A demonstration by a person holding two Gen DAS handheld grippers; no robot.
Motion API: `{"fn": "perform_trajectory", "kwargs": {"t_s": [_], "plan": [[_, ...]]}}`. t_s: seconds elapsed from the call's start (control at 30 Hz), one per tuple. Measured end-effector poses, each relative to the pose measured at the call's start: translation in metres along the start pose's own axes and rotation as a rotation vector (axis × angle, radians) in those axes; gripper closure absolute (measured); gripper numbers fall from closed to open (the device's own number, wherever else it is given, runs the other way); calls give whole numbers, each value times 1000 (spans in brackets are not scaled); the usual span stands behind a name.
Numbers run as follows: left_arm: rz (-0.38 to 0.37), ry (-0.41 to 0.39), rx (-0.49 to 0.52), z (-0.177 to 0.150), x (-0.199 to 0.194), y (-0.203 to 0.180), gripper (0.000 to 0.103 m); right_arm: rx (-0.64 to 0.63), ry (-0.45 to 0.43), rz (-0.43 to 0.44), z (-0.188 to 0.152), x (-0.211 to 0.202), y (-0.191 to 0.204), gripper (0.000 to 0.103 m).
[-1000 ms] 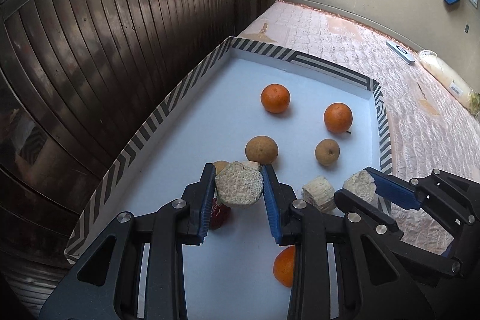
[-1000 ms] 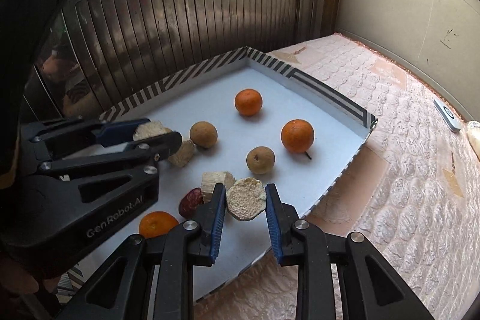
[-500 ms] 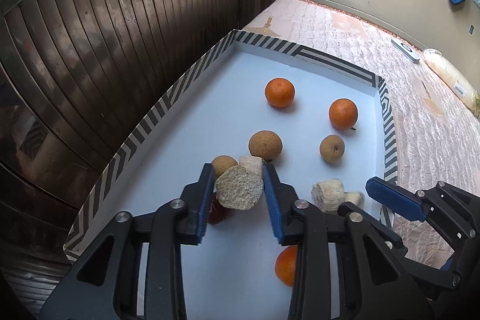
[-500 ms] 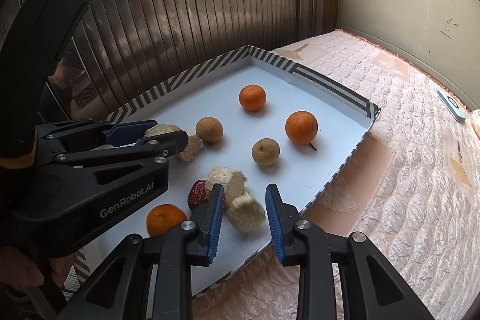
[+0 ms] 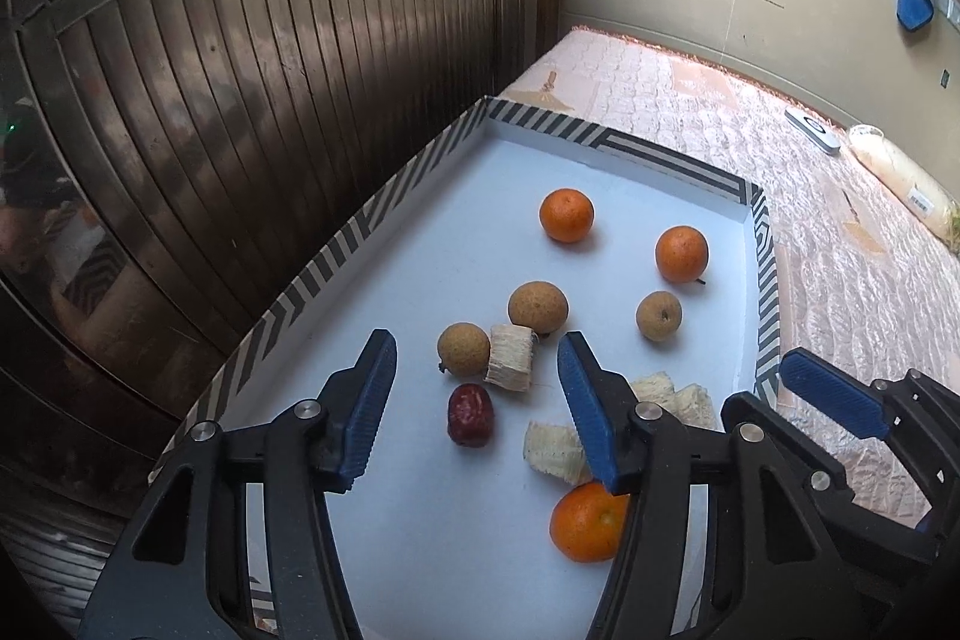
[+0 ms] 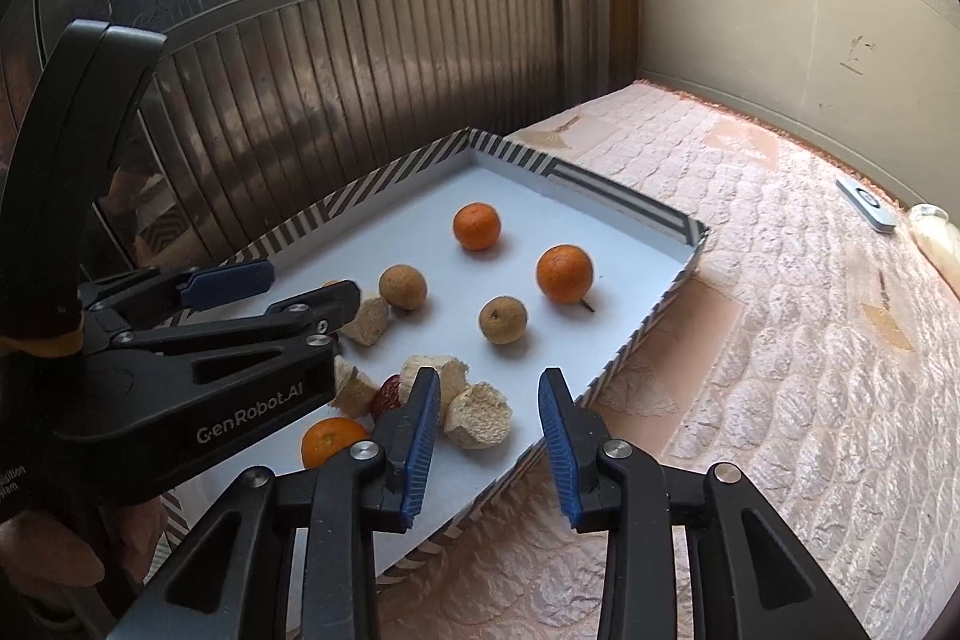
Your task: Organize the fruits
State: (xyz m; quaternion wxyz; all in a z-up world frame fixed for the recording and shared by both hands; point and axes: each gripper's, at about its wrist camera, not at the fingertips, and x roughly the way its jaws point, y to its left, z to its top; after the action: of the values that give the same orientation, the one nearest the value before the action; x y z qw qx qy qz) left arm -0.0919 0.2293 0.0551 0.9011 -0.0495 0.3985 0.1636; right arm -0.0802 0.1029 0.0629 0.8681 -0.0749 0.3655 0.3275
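Fingers first: both sets have just been opening and neither pinches anything now; left gripper (image 5: pixel 477 388) stands fairly wide in the lower middle of the left wrist view, with nothing pressed between its blue pads; right gripper (image 6: pixel 489 412) has a narrower gap low in the right wrist view, and a pale cut chunk (image 6: pixel 478 421) lies on the tray between its fingers, close to the left pad, though I can't tell if it touches.

Biggest to smallest then: pink quilted mattress (image 6: pixel 780 340) fills the right side of that frame; on it sits the white tray (image 5: pixel 336 256) with its black-and-white striped rim, running from lower left to upper middle; three oranges, one mid-tray (image 5: pixel 566 215), one further right (image 5: pixel 681 254), one at the bottom (image 5: pixel 585 523) partly behind the left gripper's right finger; three brown round fruits (image 5: pixel 537 306) in the middle; more pale chunks, one (image 5: pixel 510 358) touching a brown fruit; smallest is the red date (image 5: pixel 471 414), just below that pair.
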Motion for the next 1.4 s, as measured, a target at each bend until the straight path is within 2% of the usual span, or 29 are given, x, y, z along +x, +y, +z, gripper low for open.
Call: {"fn": "perform_trajectory", "kwargs": {"t_s": [0.2, 0.33, 0.93, 1.17, 1.4], "plan": [[-3, -41, 1, -4, -13, -2, 47, 28, -42, -47, 0, -8, -5, 64], [-13, -61, -7, -5, -20, -3, 37, 47, -52, -56, -2, -13, -10, 62], [27, -150, -3, -15, -54, -15, 37, 105, -85, -72, -9, -33, -19, 58], [45, -157, -4, -20, -62, -19, 37, 100, -97, -65, -13, -41, -16, 58], [34, -162, -14, -25, -67, -15, 37, 96, -93, -63, -15, -44, -15, 58]]}}
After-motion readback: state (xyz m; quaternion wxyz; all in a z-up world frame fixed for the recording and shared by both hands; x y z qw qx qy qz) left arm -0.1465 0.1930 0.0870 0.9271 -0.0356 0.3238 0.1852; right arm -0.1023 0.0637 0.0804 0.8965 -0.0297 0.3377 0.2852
